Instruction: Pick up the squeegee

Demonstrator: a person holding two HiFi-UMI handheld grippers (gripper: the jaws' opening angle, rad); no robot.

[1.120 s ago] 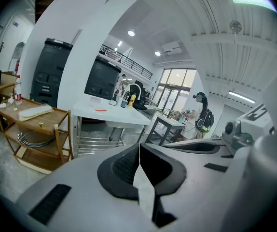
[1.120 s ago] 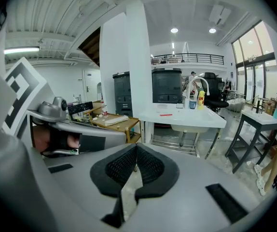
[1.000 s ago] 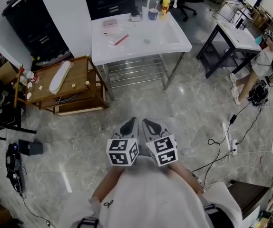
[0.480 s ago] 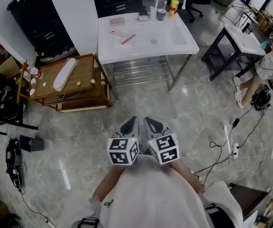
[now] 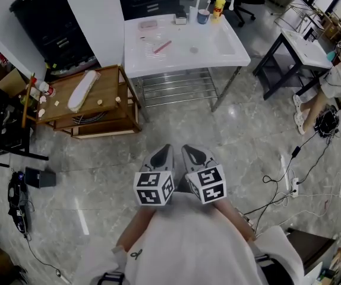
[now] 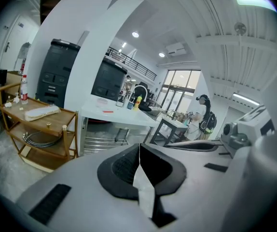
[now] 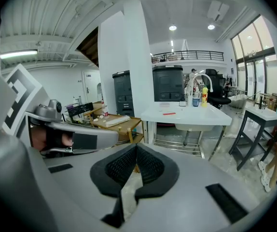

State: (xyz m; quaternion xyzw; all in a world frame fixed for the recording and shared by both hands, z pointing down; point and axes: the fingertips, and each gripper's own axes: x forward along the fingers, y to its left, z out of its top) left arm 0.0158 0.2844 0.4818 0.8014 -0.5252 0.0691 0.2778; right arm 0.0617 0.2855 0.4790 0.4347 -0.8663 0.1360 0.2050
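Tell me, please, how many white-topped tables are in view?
2: the sink table at the head view's top centre, and a dark-legged table to its right. Others may lie out of view.

The left gripper (image 5: 163, 154) and the right gripper (image 5: 189, 155) are held side by side close before the body, angled slightly downward, with both pairs of jaws closed together and empty.

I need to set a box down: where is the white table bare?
Bare: the white table's front left, between the red squeegee and the front edge. Crowded: the back edge, with pink tray, cup and yellow bottle.
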